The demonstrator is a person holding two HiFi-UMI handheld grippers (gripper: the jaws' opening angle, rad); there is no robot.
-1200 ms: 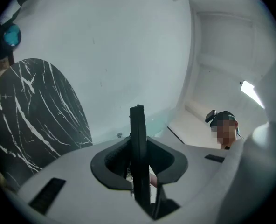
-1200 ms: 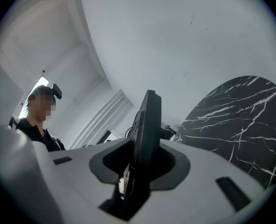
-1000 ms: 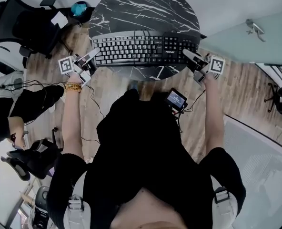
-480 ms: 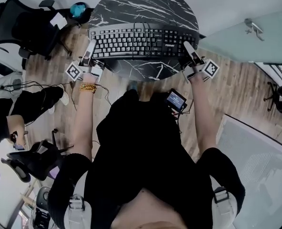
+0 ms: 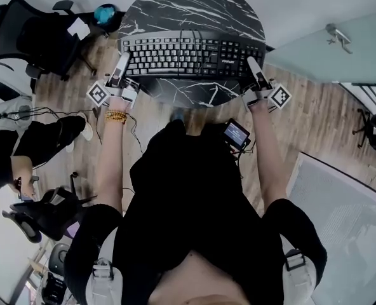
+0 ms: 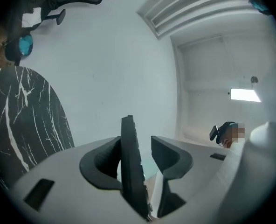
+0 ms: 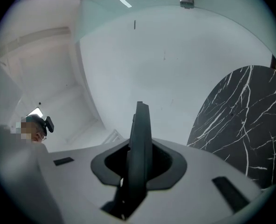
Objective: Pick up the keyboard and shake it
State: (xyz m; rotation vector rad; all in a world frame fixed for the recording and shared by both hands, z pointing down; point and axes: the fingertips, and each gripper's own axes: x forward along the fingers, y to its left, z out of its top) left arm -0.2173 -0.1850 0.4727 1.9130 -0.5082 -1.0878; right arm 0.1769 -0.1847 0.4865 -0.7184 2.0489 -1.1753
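A black keyboard [image 5: 188,49] lies across the near half of the round black marble table [image 5: 194,5]. My left gripper [image 5: 120,61] is at its left end. In the left gripper view the keyboard's edge [image 6: 131,171] stands between the jaws of the left gripper [image 6: 137,153], which are opening, with a gap at the right pad [image 6: 168,155]. My right gripper [image 5: 253,63] is at the right end. In the right gripper view the right gripper [image 7: 139,164] is shut on the keyboard's edge [image 7: 140,134], both pads pressing it.
A black office chair [image 5: 29,30] and a teal object [image 5: 105,11] are at the far left of the table. A seated person's legs [image 5: 23,145] and cables lie on the wood floor at left. A glass panel [image 5: 328,43] stands at right. A small screen [image 5: 237,132] hangs at the person's waist.
The keyboard and both grippers have moved away from the body, further over the table. Both grippers have turned from slanting inward to pointing forward along the keyboard's ends.
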